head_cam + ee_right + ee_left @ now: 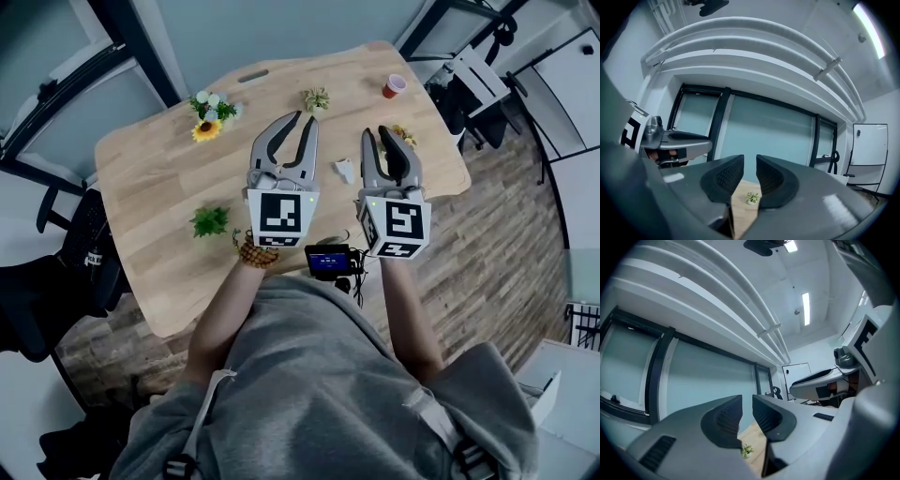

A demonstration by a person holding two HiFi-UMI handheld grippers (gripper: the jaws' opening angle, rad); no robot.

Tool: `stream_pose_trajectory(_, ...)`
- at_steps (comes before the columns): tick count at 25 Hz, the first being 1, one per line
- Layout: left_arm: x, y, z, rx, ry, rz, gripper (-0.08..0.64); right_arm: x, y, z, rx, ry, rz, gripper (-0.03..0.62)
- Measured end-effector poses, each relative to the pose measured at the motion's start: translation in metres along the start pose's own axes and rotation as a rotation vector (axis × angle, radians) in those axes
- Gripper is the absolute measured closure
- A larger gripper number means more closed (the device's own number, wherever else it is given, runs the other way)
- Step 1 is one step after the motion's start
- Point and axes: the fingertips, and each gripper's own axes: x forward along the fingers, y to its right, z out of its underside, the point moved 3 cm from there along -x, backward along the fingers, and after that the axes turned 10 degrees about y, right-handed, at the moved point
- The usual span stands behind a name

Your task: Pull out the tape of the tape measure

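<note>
A small white object [345,170], possibly the tape measure, lies on the wooden table [159,169] between my two grippers in the head view. Both grippers are held level above the table, apart from it. My left gripper [302,122] [746,401] is open by a narrow gap with nothing between its pads. My right gripper [377,133] [750,161] also shows a narrow gap and is empty. The gripper views look over the table toward glass walls; neither shows the white object.
On the table are a sunflower bunch [211,114], a small potted plant [316,98] [751,197] [747,450], a leafy green sprig [210,221], a red cup [395,85] and a yellowish item [405,137]. Office chairs stand left and beyond the table's right end.
</note>
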Motion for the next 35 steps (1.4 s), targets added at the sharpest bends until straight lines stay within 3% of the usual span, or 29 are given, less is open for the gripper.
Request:
stream_pose_trajectory(14, -0.006, 0.019, 0.034, -0.021, -0.052, 0.038, 0.504, -0.001, -0.017, 0.039, -0.004, -0.028, -0.026, 0.577)
stream_pose_trajectory(26, -0.013, 0.013, 0.061, -0.069, -0.101, 0.007, 0.537, -0.01, -0.019, 0.065, -0.003, -0.089, -0.047, 0.581)
stream_pose_trajectory(35, -0.018, 0.021, 0.087, -0.11, -0.157, 0.031, 0.541, -0.011, -0.02, 0.078, 0.024, -0.13, -0.052, 0.582)
